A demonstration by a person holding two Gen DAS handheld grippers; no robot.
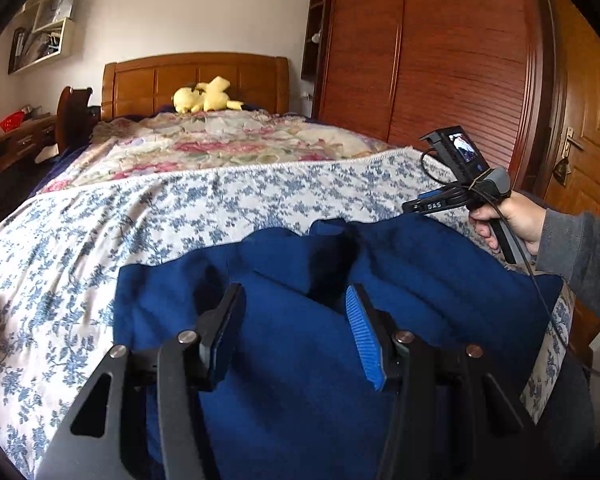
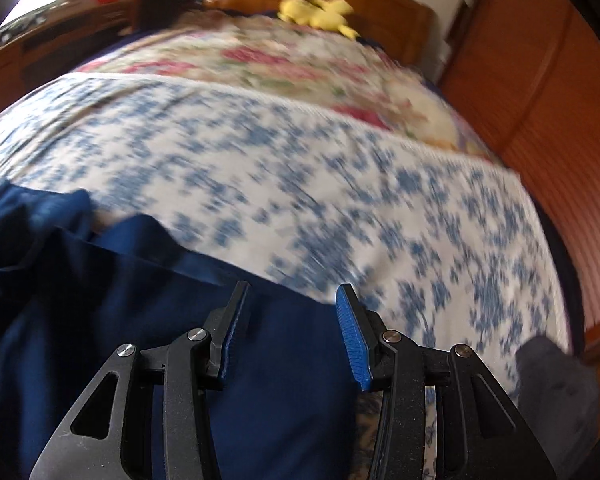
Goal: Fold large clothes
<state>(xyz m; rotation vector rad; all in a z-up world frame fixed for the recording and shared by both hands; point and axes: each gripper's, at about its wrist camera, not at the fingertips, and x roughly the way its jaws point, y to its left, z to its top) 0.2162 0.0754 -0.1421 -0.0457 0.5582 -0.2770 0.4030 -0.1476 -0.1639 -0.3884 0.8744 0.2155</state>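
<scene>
Blue garment point(image 1: 300, 320) fills lower frame on floral bedspread point(image 1: 100, 220); left gripper point(image 1: 296, 320) and right gripper point(image 2: 290, 320) both spread, gripping nothing.

1. Garment point(image 1: 300, 340): one large piece of dark blue cloth, plain, soft and thick-looking.
2. State: rumpled, with deep creases and a raised fold near its far edge; exact type cannot be told.
3. Place: lies on the blue-flowered bedspread point(image 1: 100, 240) at the near edge of the bed, its near part hanging over that edge.
</scene>
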